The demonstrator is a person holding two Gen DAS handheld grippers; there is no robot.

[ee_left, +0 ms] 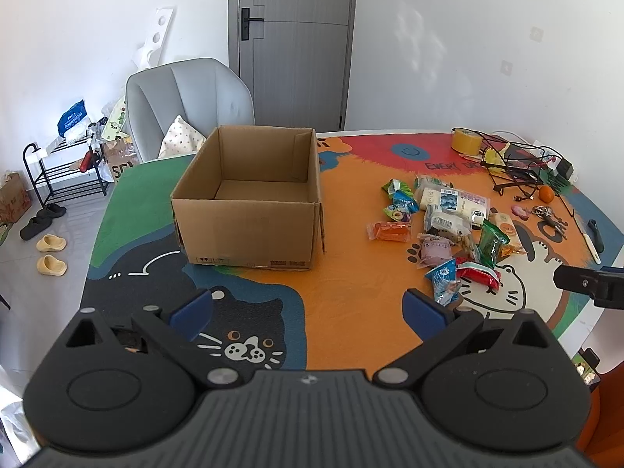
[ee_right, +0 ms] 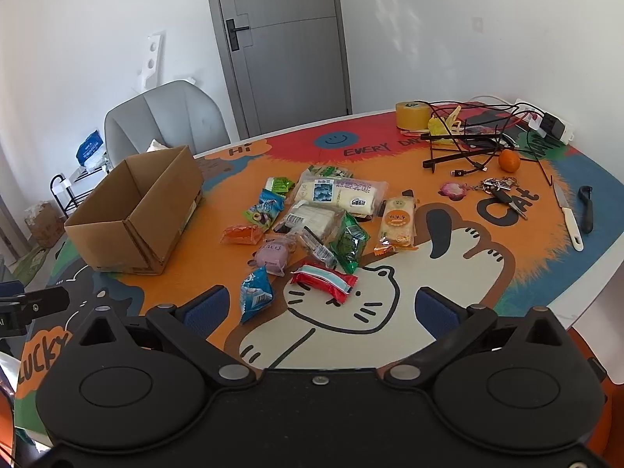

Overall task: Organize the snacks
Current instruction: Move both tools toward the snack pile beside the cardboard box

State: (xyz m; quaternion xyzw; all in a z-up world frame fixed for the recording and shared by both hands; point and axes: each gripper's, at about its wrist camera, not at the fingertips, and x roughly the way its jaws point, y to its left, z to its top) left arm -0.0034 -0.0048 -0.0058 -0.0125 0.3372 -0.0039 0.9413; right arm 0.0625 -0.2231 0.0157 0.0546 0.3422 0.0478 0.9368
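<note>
- The left gripper (ee_left: 308,310) hovers over the cartoon-cat tablecloth (ee_left: 343,304) with its blue-padded jaws spread wide and nothing between them.
- The right gripper (ee_right: 319,308) hangs the same way — jaws wide apart, empty — above the white cat drawing.
- Nearest the right gripper lie a blue snack packet (ee_right: 255,294), just beyond its left finger, and a red packet (ee_right: 323,281) beside it; neither touches the fingers.
- Behind them the snack pile (ee_right: 323,214) spreads out: a green packet (ee_right: 349,245), a purple round one (ee_right: 273,257), an orange bag (ee_right: 241,234), a yellow-orange cracker pack (ee_right: 397,222) and a large white bread pack (ee_right: 339,195), several overlapping.
- From the left gripper, the pile sits ahead and to its right, well apart from the jaws.
- The cardboard box (ee_left: 249,210) stands upright straight ahead of the left gripper — open at the top, with only its bare floor showing inside.
- Farther back: keys (ee_right: 499,187), a knife (ee_right: 567,214), an orange (ee_right: 509,160), a tape roll (ee_right: 411,115) and tangled cables (ee_right: 468,136).
</note>
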